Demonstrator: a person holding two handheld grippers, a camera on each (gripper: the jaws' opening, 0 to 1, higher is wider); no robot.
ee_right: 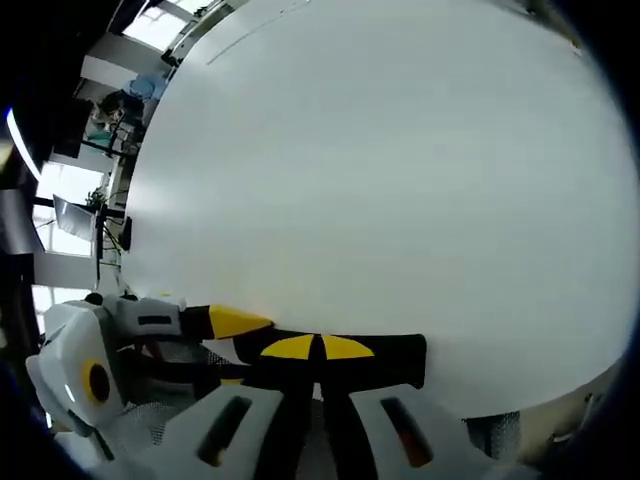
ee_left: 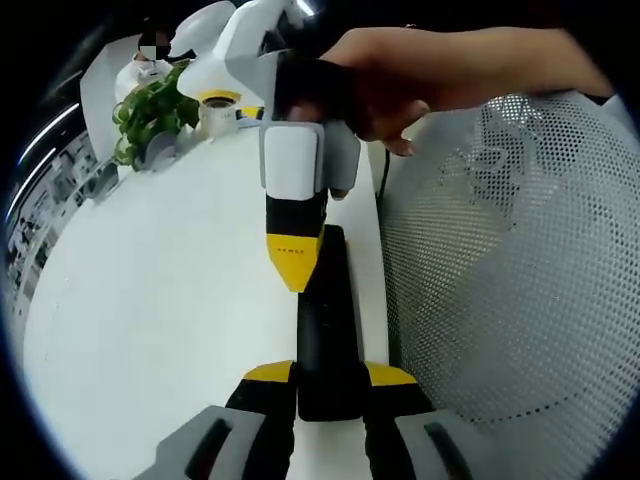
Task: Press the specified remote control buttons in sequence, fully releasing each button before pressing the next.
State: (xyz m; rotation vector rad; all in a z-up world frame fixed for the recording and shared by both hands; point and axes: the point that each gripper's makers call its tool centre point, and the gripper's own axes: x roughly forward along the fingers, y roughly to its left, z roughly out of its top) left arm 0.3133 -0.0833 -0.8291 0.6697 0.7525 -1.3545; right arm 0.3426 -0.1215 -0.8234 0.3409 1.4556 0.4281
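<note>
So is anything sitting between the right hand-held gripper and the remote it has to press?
Nothing visible. The right hand-held gripper has its closed yellow tip right at the remote, which the left hand-held gripper clamps at its near end. The plant stands far back on the table.

The left gripper view looks steeply down along its claw [ee_left: 330, 375] at the white table [ee_left: 150, 300], very near the remote [ee_left: 325, 330]. The right gripper view skims low across the same table [ee_right: 380, 180], remote [ee_right: 400, 352] at lower centre; both share it.
</note>
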